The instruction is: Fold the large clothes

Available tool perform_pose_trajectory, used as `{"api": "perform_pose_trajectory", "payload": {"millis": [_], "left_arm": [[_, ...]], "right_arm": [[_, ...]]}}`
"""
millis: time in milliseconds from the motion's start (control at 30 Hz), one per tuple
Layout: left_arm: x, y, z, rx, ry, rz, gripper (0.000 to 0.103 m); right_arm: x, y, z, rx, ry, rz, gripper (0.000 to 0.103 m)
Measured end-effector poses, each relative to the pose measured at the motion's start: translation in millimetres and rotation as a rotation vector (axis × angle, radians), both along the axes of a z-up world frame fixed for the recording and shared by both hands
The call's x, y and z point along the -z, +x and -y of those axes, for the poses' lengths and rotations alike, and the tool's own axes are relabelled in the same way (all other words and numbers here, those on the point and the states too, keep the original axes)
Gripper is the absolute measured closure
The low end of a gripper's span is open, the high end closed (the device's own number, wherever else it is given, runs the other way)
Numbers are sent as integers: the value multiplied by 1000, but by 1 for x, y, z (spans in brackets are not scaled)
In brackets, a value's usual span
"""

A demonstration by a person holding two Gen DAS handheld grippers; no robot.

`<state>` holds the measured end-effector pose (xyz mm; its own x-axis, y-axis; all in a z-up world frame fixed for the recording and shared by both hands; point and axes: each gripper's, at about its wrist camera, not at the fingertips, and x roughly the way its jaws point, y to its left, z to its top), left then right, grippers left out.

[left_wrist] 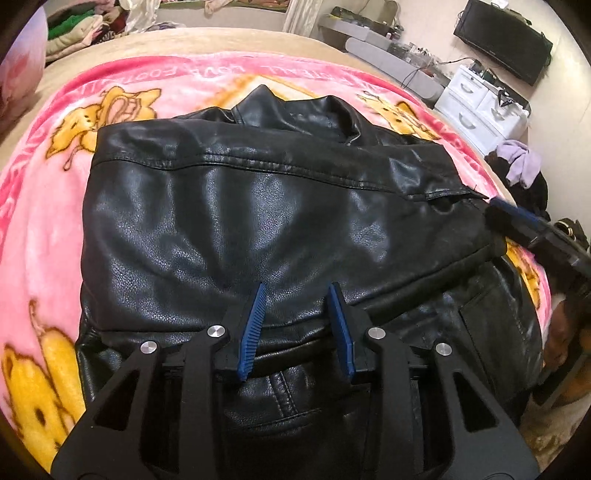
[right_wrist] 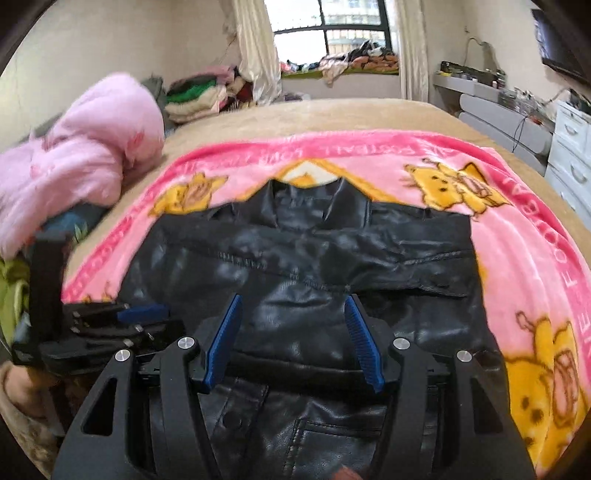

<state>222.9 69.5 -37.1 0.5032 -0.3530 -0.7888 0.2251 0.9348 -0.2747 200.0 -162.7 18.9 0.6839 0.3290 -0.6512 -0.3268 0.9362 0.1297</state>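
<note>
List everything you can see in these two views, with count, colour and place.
jacket: one, black leather, sleeves folded across, on the blanket
blanket: one, pink with yellow cartoon figures, spread on the bed
bed: one, beige cover, under the blanket
robe: one, fluffy pink, heaped at the bed's left edge
drawers: one unit, white, right of the bed
monitor: one, black, on the wall
window: one, dark frame, far wall
left gripper: open, blue pads, above the jacket
right gripper: open, blue pads, above the jacket

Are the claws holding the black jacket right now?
No. Left gripper and right gripper are both open above the black leather jacket, gripping nothing.
</note>
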Motion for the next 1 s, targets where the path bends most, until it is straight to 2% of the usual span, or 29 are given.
{"api": "perform_pose_trajectory", "payload": {"millis": [100, 200, 267, 367, 467, 633, 733, 800, 867, 1000], "left_arm": [[0, -1, -1, 2, -1, 0, 76], [0, -1, 0, 6, 1, 2, 76], [-1, -2, 0, 7, -1, 4, 76], [-2, -2, 1, 11, 5, 6, 76], [-3, -3, 2, 9, 13, 8, 76], [-4, -3, 2, 7, 6, 7, 76], [-5, -3, 2, 9, 5, 6, 75], [-6, -4, 1, 12, -17, -1, 68], [-8, -5, 1, 15, -17, 1, 67], [-11, -7, 2, 14, -28, -1, 57]], "right_arm": [[16, 5, -3, 29, -88, -27, 47], [39, 15, 8, 78, -126, -101, 48], [52, 18, 15, 126, -190, -114, 49], [62, 20, 25, 130, -127, -138, 49], [58, 20, 25, 133, -124, -134, 47], [43, 6, 27, 127, -50, -97, 43], [36, -2, 29, 126, -19, -77, 33], [32, -6, 30, 129, 6, -74, 24], [30, -9, 31, 130, 22, -73, 20], [23, -14, 33, 140, 40, -53, 12]]}}
